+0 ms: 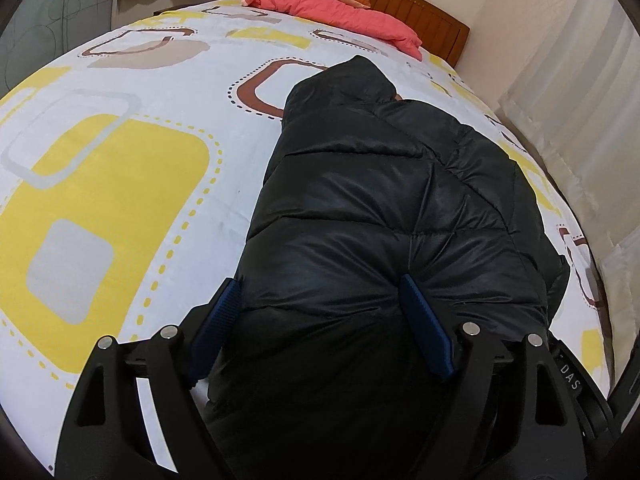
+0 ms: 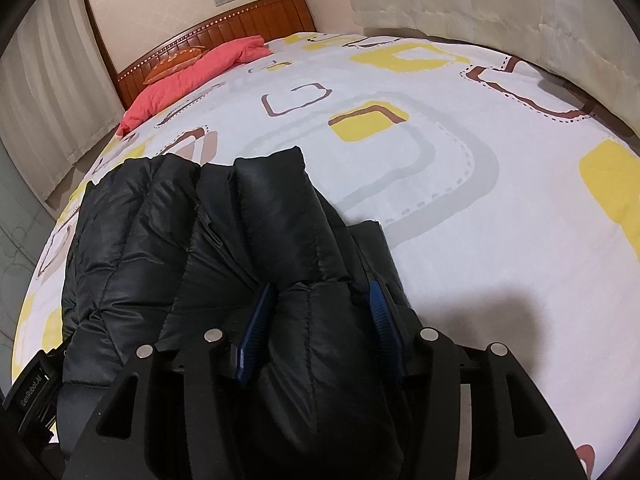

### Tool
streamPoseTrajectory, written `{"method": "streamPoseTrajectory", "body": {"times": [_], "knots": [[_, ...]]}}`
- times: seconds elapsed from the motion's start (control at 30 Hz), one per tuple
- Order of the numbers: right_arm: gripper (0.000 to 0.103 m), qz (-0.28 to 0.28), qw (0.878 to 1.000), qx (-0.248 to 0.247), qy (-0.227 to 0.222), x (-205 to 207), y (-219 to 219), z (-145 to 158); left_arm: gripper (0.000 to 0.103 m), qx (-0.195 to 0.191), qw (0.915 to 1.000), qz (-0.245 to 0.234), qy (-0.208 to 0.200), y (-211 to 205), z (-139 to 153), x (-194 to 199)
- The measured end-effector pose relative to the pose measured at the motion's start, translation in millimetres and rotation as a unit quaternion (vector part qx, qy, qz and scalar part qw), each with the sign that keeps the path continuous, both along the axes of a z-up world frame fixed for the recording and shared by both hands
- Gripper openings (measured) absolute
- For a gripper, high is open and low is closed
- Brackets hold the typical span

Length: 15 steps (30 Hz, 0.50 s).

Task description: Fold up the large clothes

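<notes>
Black hooded puffer jacket (image 1: 384,208) laid lengthwise on the bed (image 1: 120,184), hood end (image 1: 348,80) pointing far toward the wooden headboard (image 1: 424,12) and the pink pillow (image 1: 340,10), hem end nearest the two tools. Already narrowed: sides and sleeves apparently folded in, one padded sleeve (image 2: 280,208) lying along the top in the right wrist view, body bunched to its left.

Left tool (image 1: 320,320) spread wide over the near end of the jacket, blue pads (image 1: 428,324) pressing into the puffy fabric on both sides, a thick wad of it bulging between them (a grip, by the look of the dents at the pads). Right tool (image 2: 320,316) about half open, clamped on a narrower padded roll, pads (image 2: 256,320) sunk into the quilting on either side.

Step in hand, as a judgement: near end seized at two points, ready for the lengthwise fold. Widthwise folds seemingly done; fold toward the hood not yet made.

Next move calls for: lifting both tools together, level with each other, carrying the hem far toward the hood and laying it down square. Needs a firm hold (slippery shell, springy filling) and equal travel on both sides, else a skewed fold or the loose sleeve sliding off to the right.
</notes>
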State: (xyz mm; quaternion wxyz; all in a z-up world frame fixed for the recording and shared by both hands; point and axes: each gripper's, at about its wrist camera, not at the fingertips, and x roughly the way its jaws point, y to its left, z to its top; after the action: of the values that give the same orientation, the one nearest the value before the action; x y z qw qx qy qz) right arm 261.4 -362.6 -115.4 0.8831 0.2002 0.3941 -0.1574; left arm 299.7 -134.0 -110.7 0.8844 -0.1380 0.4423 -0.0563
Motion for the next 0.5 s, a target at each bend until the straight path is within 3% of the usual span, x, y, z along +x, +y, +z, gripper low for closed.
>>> {"method": "streamPoseTrajectory", "body": {"times": [0.2, 0.37, 0.5], "knots": [[0.059, -0.01, 1.0, 0.005, 0.0, -4, -3, 5, 0.087, -0.019, 0.9998, 0.003, 0.007, 8, 4, 1], [0.063, -0.012, 1.0, 0.02, -0.006, -7, -7, 8, 0.088, -0.084, 0.996, -0.002, 0.03, 25, 3, 5], [0.067, -0.008, 0.999, 0.05, -0.014, -13, -15, 17, 0.089, -0.155, 0.9861, 0.005, 0.058, 49, 5, 7]]}}
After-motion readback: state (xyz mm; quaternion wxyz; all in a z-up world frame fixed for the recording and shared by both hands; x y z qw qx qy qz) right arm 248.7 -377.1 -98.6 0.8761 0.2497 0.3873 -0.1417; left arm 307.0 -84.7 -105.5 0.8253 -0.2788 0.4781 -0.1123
